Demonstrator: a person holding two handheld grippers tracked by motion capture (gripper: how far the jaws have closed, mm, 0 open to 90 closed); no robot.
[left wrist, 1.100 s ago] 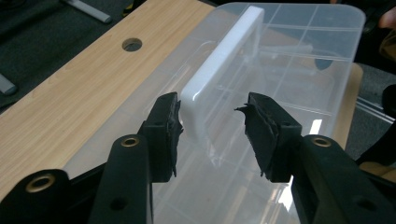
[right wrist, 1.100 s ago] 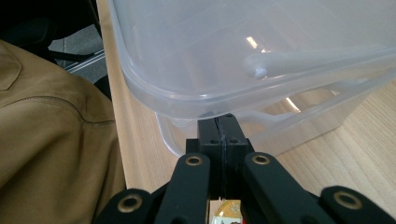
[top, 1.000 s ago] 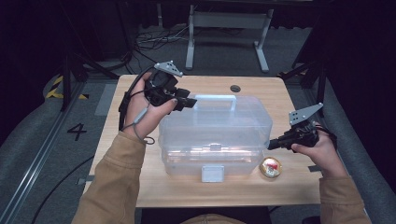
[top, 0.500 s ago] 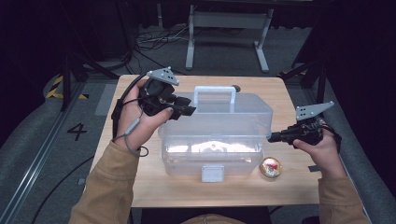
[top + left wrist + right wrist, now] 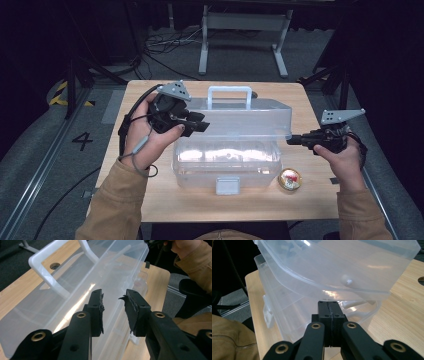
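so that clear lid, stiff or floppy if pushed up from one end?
Probably flexes a bit: the lid is thin clear plastic, long, and raised on its hinge. Likely light, as the right gripper, fingers closed, props its edge. Smooth and glossy, so it may slip off the fingers.

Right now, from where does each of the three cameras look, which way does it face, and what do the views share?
High view: sits above the person's side, faces forward and down on the table; both forearms, left gripper and right gripper show.
Left gripper view: rides the left gripper, faces along its parted jaws over the lid; the other hand shows top right.
Right gripper view: rides the right gripper, faces under the raised lid toward the box; its jaws are closed; a sleeve shows bottom left.
All three share the clear box, its lid and the table.
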